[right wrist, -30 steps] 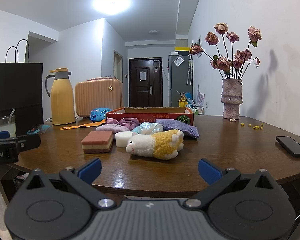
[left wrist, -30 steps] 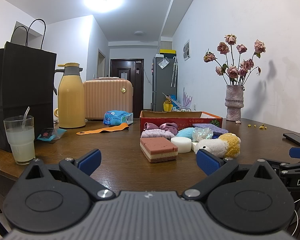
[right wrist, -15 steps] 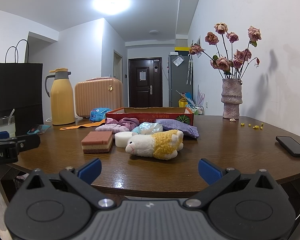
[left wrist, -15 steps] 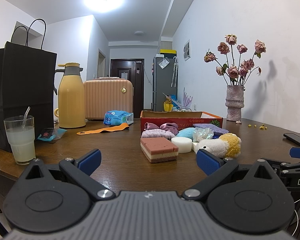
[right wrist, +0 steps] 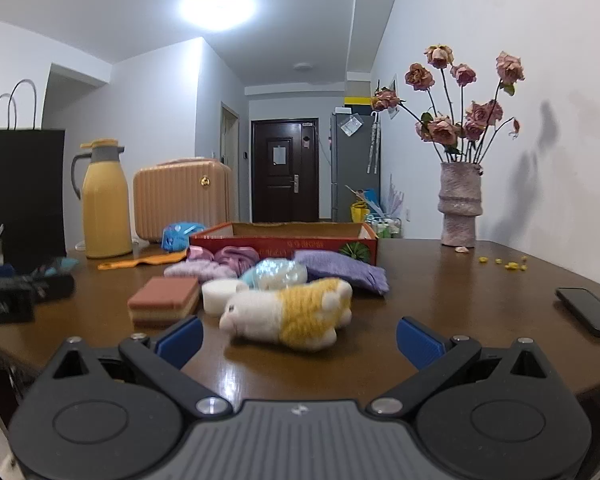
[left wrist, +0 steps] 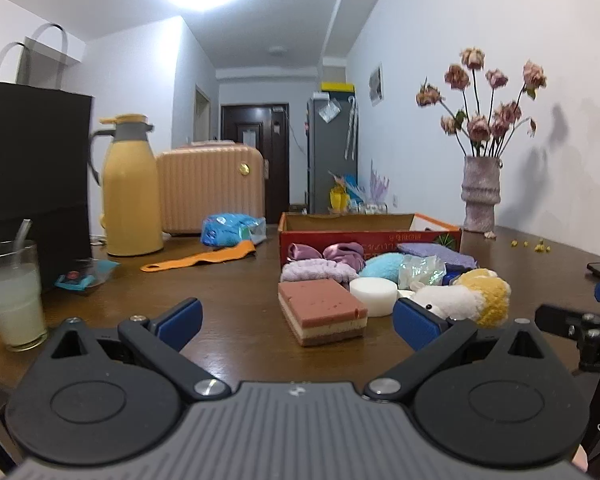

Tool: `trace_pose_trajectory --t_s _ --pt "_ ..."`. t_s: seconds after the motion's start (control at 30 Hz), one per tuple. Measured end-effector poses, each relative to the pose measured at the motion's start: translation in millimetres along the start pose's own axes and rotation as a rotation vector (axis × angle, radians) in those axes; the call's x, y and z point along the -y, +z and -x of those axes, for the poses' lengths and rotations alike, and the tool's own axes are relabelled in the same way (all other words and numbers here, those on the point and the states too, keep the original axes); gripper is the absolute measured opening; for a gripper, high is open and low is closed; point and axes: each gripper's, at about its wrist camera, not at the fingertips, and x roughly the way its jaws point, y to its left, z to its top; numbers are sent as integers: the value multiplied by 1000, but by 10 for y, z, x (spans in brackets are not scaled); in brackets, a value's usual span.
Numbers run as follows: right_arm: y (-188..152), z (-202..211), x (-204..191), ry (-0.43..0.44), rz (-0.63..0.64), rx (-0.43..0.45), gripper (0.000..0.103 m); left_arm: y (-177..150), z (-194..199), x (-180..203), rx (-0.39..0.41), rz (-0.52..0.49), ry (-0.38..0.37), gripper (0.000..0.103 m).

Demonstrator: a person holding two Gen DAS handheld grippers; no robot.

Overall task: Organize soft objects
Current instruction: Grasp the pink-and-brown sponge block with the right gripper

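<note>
A pile of soft things lies on the brown table in front of a red cardboard box (left wrist: 370, 235) (right wrist: 284, 240). Nearest are a layered pink sponge (left wrist: 322, 310) (right wrist: 164, 305), a white round sponge (left wrist: 373, 296) (right wrist: 219, 295) and a white-and-yellow plush toy (left wrist: 466, 300) (right wrist: 290, 314). Behind them sit purple cloths (left wrist: 320, 258) (right wrist: 216, 260), a blue fluffy piece (left wrist: 382, 264), a crinkly clear wrap (right wrist: 278, 274) and a lilac pouch (right wrist: 342, 270). My left gripper (left wrist: 298, 322) is open, short of the pink sponge. My right gripper (right wrist: 298, 338) is open, just before the plush toy.
A glass of milky drink (left wrist: 10, 294), a black paper bag (left wrist: 32, 176), a yellow thermos (left wrist: 130, 186) and a peach case (left wrist: 212, 188) stand at the left. An orange strap (left wrist: 200, 260) and blue packet (left wrist: 232, 230) lie mid-table. A vase of roses (right wrist: 458, 204) and phone (right wrist: 590, 310) are right.
Both grippers have moved forward and slightly over the table, so the soft things loom larger; the right one has closed in on the plush toy. Both stay open.
</note>
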Motion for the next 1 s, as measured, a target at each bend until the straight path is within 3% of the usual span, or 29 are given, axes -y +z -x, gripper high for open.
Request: trace_pose_trajectory --t_s 0.23,0.37,0.43,0.53,0.67,0.7,0.8,0.9,0.93,1.0 --pt "228 -529 -110 173 -44 -76 102 222 -712 -262 -98 66 26 103" --pt "267 -788 -563 319 68 -100 101 331 -1006 -634 -124 89 87 103" --pt "271 -949 -838 339 150 -105 101 360 -1091 -801 -126 98 128 103" --pt "304 -1332 -1114 350 149 -178 99 370 -1173 -1015 -129 100 184 103" --pt "296 -1725 -1326 315 145 -242 84 335 -1192 -1144 -142 108 206 103" --pt "265 -1784 -1355 305 146 -263 69 316 -1194 -1155 -144 107 203 103" --pt "227 -1686 -1301 364 165 -278 67 277 -1211 -1119 -159 108 169 103" --pt "179 -1420 -1089 471 204 -297 70 269 -1239 -1018 -173 119 58 103" --pt "154 -1331 -994 453 226 -308 78 272 -1254 -985 -179 125 14 103" --pt "137 -1240 -794 337 229 -313 88 273 -1286 -896 -193 146 -80 103"
